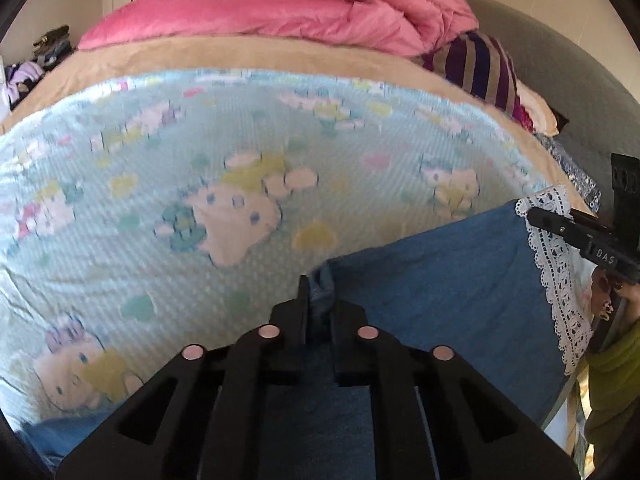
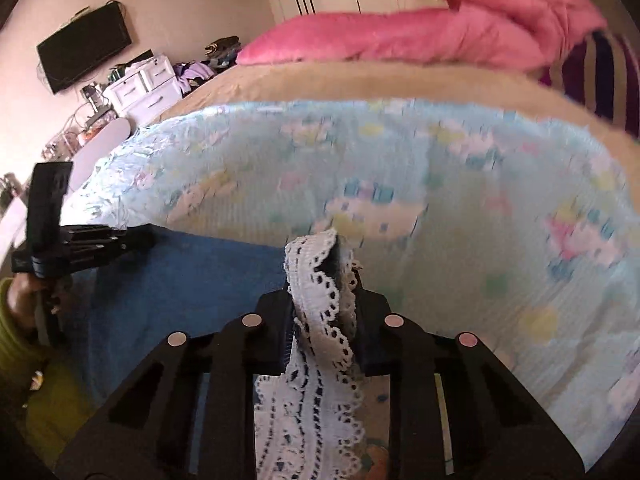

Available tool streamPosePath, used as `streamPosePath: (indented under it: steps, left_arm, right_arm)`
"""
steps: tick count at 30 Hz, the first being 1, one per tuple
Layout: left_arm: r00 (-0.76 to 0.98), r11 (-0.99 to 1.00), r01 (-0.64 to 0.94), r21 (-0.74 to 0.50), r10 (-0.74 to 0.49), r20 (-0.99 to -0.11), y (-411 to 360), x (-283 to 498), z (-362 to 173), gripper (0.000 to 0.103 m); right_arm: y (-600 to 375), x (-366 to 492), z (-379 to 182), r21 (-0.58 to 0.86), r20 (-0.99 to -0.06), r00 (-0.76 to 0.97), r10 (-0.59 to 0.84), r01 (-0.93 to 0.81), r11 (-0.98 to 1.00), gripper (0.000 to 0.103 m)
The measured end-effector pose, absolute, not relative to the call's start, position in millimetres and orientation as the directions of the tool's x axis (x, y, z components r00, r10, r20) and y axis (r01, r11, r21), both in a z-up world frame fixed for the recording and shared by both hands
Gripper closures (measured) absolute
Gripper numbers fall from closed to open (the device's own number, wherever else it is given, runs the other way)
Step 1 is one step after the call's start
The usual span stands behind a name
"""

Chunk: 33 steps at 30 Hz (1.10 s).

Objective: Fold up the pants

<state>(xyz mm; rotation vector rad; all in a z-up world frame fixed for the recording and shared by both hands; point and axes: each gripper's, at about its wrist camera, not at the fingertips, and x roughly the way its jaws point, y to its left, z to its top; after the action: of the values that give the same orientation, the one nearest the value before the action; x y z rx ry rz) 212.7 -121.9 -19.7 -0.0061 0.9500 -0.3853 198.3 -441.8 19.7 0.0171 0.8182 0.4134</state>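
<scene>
Both tongs (image 1: 318,300) (image 2: 320,276) pinch the pants' (image 1: 440,272) edge.

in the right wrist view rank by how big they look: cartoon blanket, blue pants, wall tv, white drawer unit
1. cartoon blanket
2. blue pants
3. wall tv
4. white drawer unit, close to the tv; both sit far off, so unsure.

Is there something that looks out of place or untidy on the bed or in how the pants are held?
Nothing is damaged or spilled. The left gripper and right gripper both pinch the blue pants, the right on the lace hem. Only the pink duvet lies crumpled.
</scene>
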Motion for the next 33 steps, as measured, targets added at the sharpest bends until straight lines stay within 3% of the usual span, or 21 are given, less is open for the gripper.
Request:
streamPosePath:
  steps: [9,14,16,21,26,28,33]
  left_arm:
    - [0.529,0.948,0.273,-0.163,-0.289,-0.798,-121,237,-32,0.097]
    - [0.513,0.957,0.226,-0.180,-0.274,-0.814,-109,243,-56,0.091]
    - [0.513,0.956,0.213,-0.200,-0.284,-0.810,-105,243,-56,0.090]
    - [0.563,0.960,0.180,-0.214,-0.279,-0.778,-87,225,-39,0.079]
    - [0.591,0.960,0.185,-0.208,-0.278,-0.757,-73,193,-17,0.076]
    - [0.596,0.959,0.204,-0.198,-0.282,-0.752,-72,172,-11,0.067]
    - [0.579,0.948,0.246,-0.203,-0.312,-0.753,-71,126,-15,0.057]
  right_arm:
    - [-429,239,-17,0.110,-0.801,0.526,0.286,-0.340,0.934,0.085]
    - [-433,241,-30,0.091,-0.820,0.518,0.242,-0.301,0.949,0.068]
    - [-437,239,-25,0.055,-0.818,0.541,0.194,-0.263,0.963,0.050]
    - [-460,209,4,0.127,-0.762,0.611,0.216,-0.187,0.974,0.040]
    - [-479,169,12,0.191,-0.745,0.612,0.265,-0.185,0.964,0.039]
    - [-489,151,13,0.215,-0.745,0.607,0.276,-0.173,0.961,0.039]
    - [-505,111,5,0.253,-0.770,0.563,0.300,-0.162,0.954,0.039]
